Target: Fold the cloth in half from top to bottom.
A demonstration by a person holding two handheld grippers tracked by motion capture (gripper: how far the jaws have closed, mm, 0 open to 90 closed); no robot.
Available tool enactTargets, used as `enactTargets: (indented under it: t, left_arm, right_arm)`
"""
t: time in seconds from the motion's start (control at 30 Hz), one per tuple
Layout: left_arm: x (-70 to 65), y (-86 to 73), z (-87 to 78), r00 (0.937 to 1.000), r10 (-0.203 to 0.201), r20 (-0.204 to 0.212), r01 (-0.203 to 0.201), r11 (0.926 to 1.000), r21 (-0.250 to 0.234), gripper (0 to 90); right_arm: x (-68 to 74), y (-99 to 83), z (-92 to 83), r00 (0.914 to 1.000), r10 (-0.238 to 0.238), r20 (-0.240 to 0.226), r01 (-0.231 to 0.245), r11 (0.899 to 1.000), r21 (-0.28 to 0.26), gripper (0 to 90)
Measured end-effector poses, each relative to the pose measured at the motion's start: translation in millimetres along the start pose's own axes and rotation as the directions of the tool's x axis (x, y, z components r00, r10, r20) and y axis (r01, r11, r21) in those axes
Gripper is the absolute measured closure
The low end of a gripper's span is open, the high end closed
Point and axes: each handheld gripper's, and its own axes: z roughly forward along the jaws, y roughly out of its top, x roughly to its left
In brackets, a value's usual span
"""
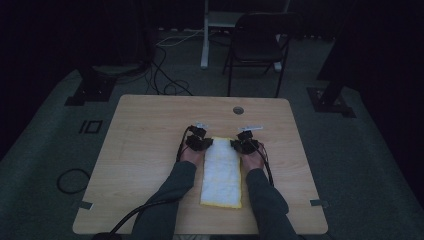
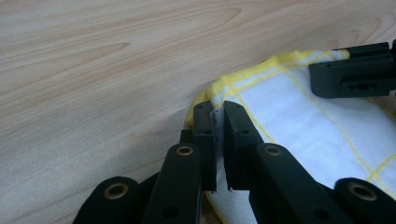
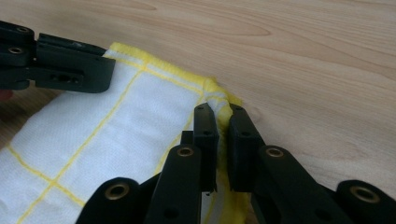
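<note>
A white cloth with yellow edging and yellow grid lines (image 1: 221,172) lies folded into a long strip on the wooden table (image 1: 145,145). My left gripper (image 1: 209,141) is at the cloth's far left corner. In the left gripper view the left gripper (image 2: 218,108) is shut on that corner of the cloth (image 2: 299,116), with a fold of fabric pinched between the pads. My right gripper (image 1: 234,144) is at the far right corner. In the right gripper view the right gripper (image 3: 221,110) is shut on the yellow hem of the cloth (image 3: 107,121). Each gripper view shows the other gripper's jaw across the cloth.
A round grommet hole (image 1: 238,110) sits near the table's far edge. Beyond the table stand a dark chair (image 1: 255,45), a white post and loose cables on the floor. The person's forearms (image 1: 167,200) rest along both sides of the cloth.
</note>
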Motion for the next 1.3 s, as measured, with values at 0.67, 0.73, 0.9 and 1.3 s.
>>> enactTargets:
  t: [0.67,0.73,0.9,1.3]
  left_arm:
    - [-2.2,19.4,-21.9,0.9989,0.039,0.025,-0.037,0.995,-0.093,85.8]
    - [-2.1,20.3,-23.5,0.9989,0.04,0.026,-0.038,0.9946,-0.097,85.7]
    - [-3.4,23.5,-27.5,0.9985,0.049,0.025,-0.046,0.9932,-0.107,85.7]
    - [-6.3,28.7,-34.0,0.9978,0.056,0.035,-0.051,0.9903,-0.129,85.7]
  right_arm:
    - [-1.5,11.3,-20.2,0.9994,-0.035,-0.004,0.034,0.995,-0.093,84.8]
    - [-1.1,13.0,-22.6,0.9992,-0.039,-0.005,0.038,0.994,-0.102,84.7]
    - [-0.5,15.8,-26.6,0.9989,-0.047,-0.007,0.045,0.993,-0.113,84.7]
    - [-1.5,19.5,-35.4,0.998,-0.063,-0.005,0.062,0.987,-0.147,84.7]
